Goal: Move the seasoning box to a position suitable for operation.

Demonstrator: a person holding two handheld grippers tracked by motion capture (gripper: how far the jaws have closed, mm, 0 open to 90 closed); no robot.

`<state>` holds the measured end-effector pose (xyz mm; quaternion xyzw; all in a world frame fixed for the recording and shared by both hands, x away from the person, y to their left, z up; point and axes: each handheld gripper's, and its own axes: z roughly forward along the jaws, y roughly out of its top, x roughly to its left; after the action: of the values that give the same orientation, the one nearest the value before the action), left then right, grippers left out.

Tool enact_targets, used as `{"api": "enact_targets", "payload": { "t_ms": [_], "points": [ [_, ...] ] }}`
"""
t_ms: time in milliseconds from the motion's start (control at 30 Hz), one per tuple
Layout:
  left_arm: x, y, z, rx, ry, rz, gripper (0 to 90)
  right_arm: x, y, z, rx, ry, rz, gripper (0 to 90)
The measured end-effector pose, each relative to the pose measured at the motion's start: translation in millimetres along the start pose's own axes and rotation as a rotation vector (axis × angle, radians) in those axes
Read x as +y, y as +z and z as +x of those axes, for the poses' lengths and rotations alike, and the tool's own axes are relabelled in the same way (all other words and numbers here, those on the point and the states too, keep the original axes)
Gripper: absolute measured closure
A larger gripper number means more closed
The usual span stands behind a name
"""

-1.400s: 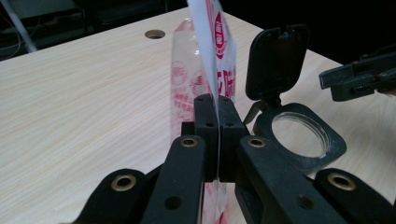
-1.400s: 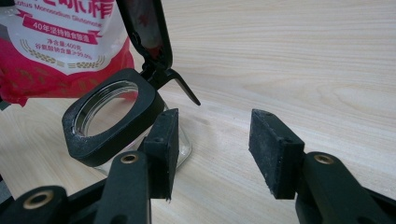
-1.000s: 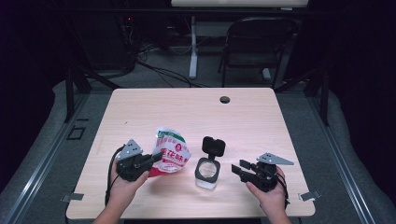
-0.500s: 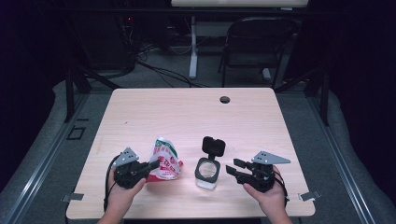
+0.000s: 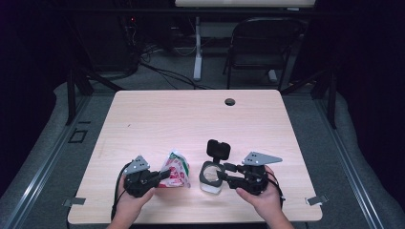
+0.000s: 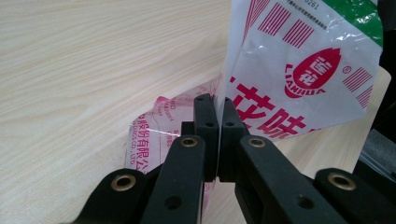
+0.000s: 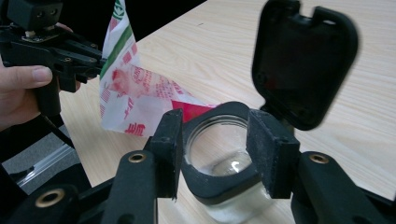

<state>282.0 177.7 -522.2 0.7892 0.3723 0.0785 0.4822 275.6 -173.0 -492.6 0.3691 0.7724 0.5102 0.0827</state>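
Snack bag (image 5: 175,170) upright, top leaning right, pinched in left gripper (image 5: 160,177), right gripper (image 5: 223,172) jaws closing around jar (image 5: 211,178)

Pouch (image 6: 303,70): top and right edges cut off in the left gripper view. Jar (image 7: 224,154): base hidden behind the jaws; hinged lid (image 7: 303,60) blurred.
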Motion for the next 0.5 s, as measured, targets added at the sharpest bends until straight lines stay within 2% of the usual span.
{"api": "enact_targets", "payload": {
  "t_ms": [133,167,267,333,433,500],
  "points": [
    [-0.5,0.9,-1.8,-0.001,0.002,0.005,90.0,3.4,6.8,7.0,0.017,-0.028,0.001,56.5],
    [-0.4,0.9,-1.7,-0.008,0.006,0.014,90.0,6.4,10.5,12.1,0.033,-0.048,-0.011,55.2],
    [-0.8,3.1,-2.8,-0.014,0.007,0.007,90.0,9.2,14.4,16.3,0.053,-0.066,-0.017,53.8],
    [-0.8,4.1,-3.6,-0.020,0.008,0.012,90.0,11.4,18.0,20.1,0.063,-0.081,-0.003,53.9],
    [-1.2,5.3,-4.2,-0.023,0.011,0.012,90.0,12.8,22.9,24.9,0.078,-0.069,0.014,56.0],
    [-1.5,5.5,-4.7,-0.024,0.010,0.012,90.0,13.6,26.3,27.2,0.113,-0.030,0.018,58.7]
  ]
}}
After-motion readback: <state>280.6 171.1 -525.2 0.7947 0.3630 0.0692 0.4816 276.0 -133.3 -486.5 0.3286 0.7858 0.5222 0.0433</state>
